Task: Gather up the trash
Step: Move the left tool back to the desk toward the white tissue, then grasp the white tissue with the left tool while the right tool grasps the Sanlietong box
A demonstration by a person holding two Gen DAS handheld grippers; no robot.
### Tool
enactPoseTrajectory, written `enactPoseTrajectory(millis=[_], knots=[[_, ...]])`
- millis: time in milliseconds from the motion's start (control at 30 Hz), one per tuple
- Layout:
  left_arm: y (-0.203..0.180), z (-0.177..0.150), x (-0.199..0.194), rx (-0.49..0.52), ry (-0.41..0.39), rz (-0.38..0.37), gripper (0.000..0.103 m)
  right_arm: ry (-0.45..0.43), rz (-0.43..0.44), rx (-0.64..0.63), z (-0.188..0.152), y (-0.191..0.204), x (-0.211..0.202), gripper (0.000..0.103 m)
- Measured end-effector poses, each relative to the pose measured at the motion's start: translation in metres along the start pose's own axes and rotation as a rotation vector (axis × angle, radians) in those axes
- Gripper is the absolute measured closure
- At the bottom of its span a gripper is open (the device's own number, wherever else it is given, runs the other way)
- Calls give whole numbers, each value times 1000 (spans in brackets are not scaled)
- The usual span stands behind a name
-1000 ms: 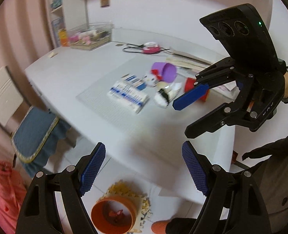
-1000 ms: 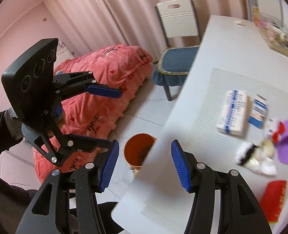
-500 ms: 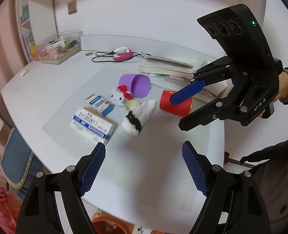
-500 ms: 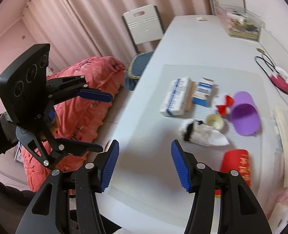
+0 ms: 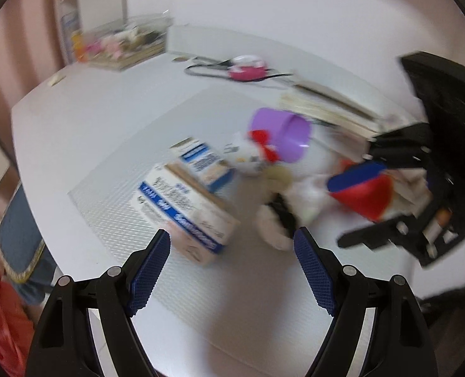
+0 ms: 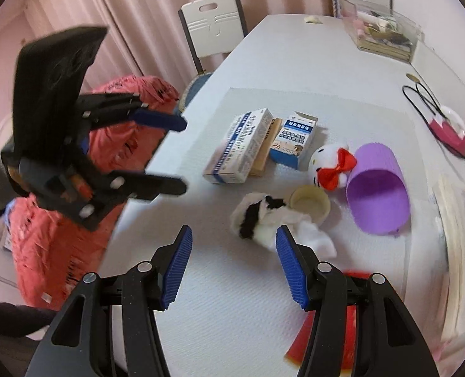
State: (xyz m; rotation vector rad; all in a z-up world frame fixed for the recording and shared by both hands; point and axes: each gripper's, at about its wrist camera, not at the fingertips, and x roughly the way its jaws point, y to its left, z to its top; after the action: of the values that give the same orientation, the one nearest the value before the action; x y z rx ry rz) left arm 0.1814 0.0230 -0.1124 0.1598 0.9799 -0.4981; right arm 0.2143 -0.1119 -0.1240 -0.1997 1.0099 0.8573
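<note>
Left gripper (image 5: pixel 230 245): jaws apart, empty — above the near edge of the table (image 5: pixel 91 100).
Right gripper (image 6: pixel 232 242): jaws apart, nothing between the pads, over the mat (image 6: pixel 373 119).
White-and-blue box (image 6: pixel 240 147): lying flat toward the mat's left edge, a smaller blue box (image 6: pixel 295 138) just beside.
Crumpled tissue (image 6: pixel 273 223): mid-mat, touching a small cream cup (image 6: pixel 309 202).
Purple cup (image 6: pixel 378 188): on its side — beside a plush toy (image 6: pixel 331 165).
Red packet (image 6: pixel 351 323): near edge, partly hidden.
</note>
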Motion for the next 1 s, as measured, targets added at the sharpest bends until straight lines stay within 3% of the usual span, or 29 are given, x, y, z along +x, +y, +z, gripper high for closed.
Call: enactPoseTrajectory(millis=[300,400,500,600,800,1000], knots=[[20,-2,35,-102,50,8,22,35,-93,-112,0,-2,39,47],[21,-2,40,-91,50,34,14,36,-89,-118,-1,-3,46,46],[25,-2,45,-108,57,44,14,29,-93,-142,-1,-1,47,46],[31,-1,51,-160,71,47,14,32,-116,-174,-5,2,48,53],[28,0,61,-182,103,94,14,26,-69,-128,-6,-4,43,59],[29,-2,63,-217,100,94,14,19,-20,-62,-12,-11,34,59]])
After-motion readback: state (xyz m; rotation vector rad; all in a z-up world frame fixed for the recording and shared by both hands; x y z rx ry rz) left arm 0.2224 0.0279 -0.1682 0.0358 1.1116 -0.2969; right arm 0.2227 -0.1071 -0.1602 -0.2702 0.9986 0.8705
